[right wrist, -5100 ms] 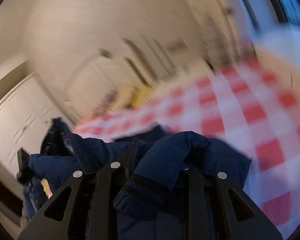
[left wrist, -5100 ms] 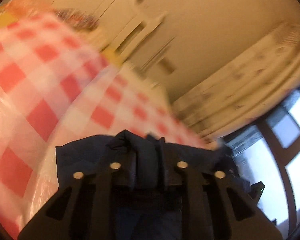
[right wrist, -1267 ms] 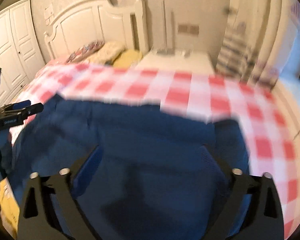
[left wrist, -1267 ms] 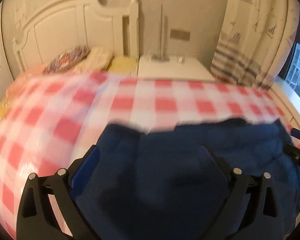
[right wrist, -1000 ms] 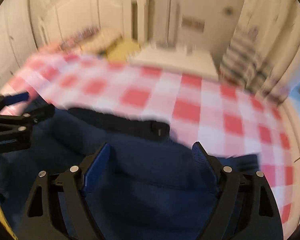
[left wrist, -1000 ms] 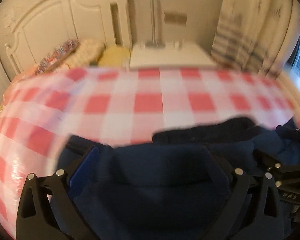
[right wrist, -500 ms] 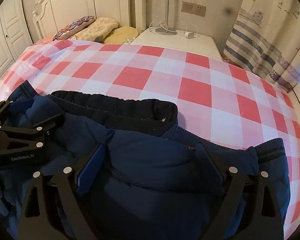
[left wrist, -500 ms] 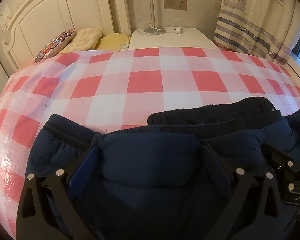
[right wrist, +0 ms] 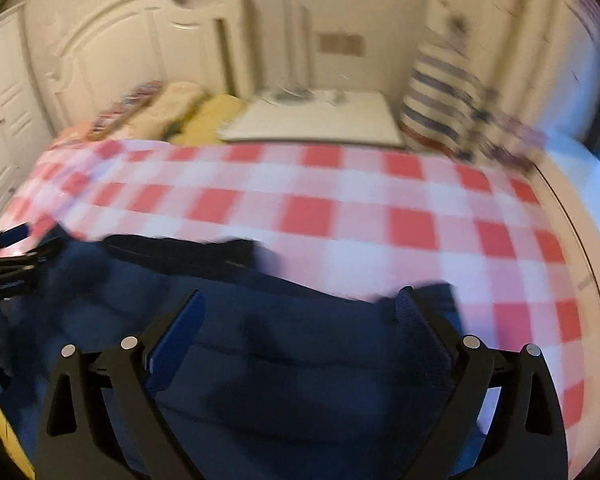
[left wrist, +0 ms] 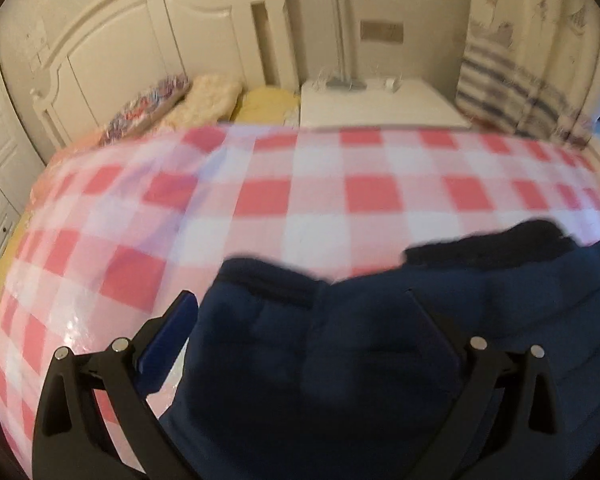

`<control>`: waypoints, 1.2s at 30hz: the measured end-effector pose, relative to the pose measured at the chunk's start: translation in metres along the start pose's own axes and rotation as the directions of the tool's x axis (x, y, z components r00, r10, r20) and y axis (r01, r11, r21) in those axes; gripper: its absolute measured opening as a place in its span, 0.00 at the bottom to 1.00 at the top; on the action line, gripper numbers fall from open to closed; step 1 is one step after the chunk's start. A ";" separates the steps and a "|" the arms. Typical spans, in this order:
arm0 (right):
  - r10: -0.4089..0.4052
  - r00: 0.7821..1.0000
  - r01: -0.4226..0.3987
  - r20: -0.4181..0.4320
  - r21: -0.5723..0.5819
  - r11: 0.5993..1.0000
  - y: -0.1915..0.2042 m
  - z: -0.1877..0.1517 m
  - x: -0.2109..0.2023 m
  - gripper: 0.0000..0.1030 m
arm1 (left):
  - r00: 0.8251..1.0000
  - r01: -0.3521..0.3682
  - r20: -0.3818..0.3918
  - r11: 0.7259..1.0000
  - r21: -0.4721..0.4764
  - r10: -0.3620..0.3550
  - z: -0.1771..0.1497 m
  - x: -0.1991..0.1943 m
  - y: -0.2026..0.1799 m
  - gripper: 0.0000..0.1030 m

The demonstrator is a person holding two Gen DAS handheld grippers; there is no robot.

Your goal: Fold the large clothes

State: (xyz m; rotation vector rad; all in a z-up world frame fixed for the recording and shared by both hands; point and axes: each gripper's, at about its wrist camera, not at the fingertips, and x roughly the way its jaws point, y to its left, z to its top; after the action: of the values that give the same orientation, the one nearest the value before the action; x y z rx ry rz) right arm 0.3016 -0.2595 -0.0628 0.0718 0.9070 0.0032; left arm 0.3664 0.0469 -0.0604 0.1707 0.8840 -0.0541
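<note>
Two black two-finger tongs, left gripper (left wrist: 300,312) and right gripper (right wrist: 300,312), gape wide, gripping nothing, over one padded navy-blue garment (left wrist: 340,360) at lower frame on the red-and-white checked bedspread (left wrist: 300,200); white headboard (left wrist: 120,60) upper left

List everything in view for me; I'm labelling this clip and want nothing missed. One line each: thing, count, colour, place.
padded garment: one, navy blue, lying at the near edge of the bed, under both tools
checked cover: one, red and white, spread over the bed
pillows: three, one patterned, one cream, one yellow, at the head of the bed
headboard: one, white, against the far wall
bedside cabinet: one, white, right of the pillows, with small items on top too blurred to name
curtain: one, pale with blue stripes, far right
left tool: one, black with blue pads, open over the garment
right tool: one, black with blue pads, open, jaws just widened, garment lying loose beneath
</note>
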 end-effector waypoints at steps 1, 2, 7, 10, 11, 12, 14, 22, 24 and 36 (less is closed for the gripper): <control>0.014 1.000 -0.013 -0.021 0.018 1.000 -0.007 -0.005 0.009 0.90 | 1.000 0.016 -0.027 1.000 -0.015 -0.016 -0.004 0.010 0.004 0.98; 0.050 0.998 -0.048 -0.037 0.051 0.998 -0.015 -0.011 0.018 0.90 | 0.999 0.031 -0.039 0.999 -0.029 -0.032 -0.007 0.015 0.006 0.98; 0.088 0.996 -0.086 -0.010 0.093 0.992 -0.022 -0.016 0.024 0.91 | 0.998 0.037 -0.048 0.999 -0.036 -0.039 -0.010 0.021 0.007 0.98; 0.104 0.995 -0.104 0.006 0.106 0.989 -0.025 -0.020 0.023 0.91 | 0.992 0.095 -0.068 0.990 -0.104 -0.103 -0.012 0.029 0.019 0.98; 0.124 0.992 -0.125 0.014 0.123 0.984 -0.028 -0.021 0.024 0.91 | 0.991 0.108 -0.069 0.986 -0.124 -0.117 -0.013 0.031 0.022 0.98; 0.138 0.990 -0.139 0.019 0.135 0.981 -0.031 -0.021 0.024 0.91 | 0.990 0.116 -0.067 0.984 -0.137 -0.126 -0.014 0.031 0.024 0.98; 0.172 0.985 -0.173 0.022 0.162 0.972 -0.037 -0.022 0.026 0.92 | 0.989 0.121 -0.061 0.980 -0.156 -0.132 -0.015 0.030 0.026 0.98; -0.058 0.992 0.059 0.114 -0.005 0.998 0.025 -0.012 -0.022 0.92 | 0.994 0.094 -0.046 0.985 -0.144 -0.102 -0.017 0.026 0.023 0.98; -0.003 0.989 0.018 0.145 -0.101 0.995 0.059 -0.012 -0.034 0.92 | 0.994 0.092 -0.048 0.986 -0.142 -0.100 -0.017 0.026 0.023 0.98; 0.069 0.996 -0.078 -0.051 -0.188 0.979 0.098 -0.018 0.029 0.95 | 0.993 0.101 -0.050 0.983 -0.151 -0.109 -0.016 0.028 0.027 0.98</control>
State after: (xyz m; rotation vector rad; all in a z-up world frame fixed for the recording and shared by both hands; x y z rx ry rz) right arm 0.3077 -0.1599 -0.0905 -0.0724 0.9443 0.1607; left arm 0.3749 0.0763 -0.0882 -0.0137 0.9513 -0.0816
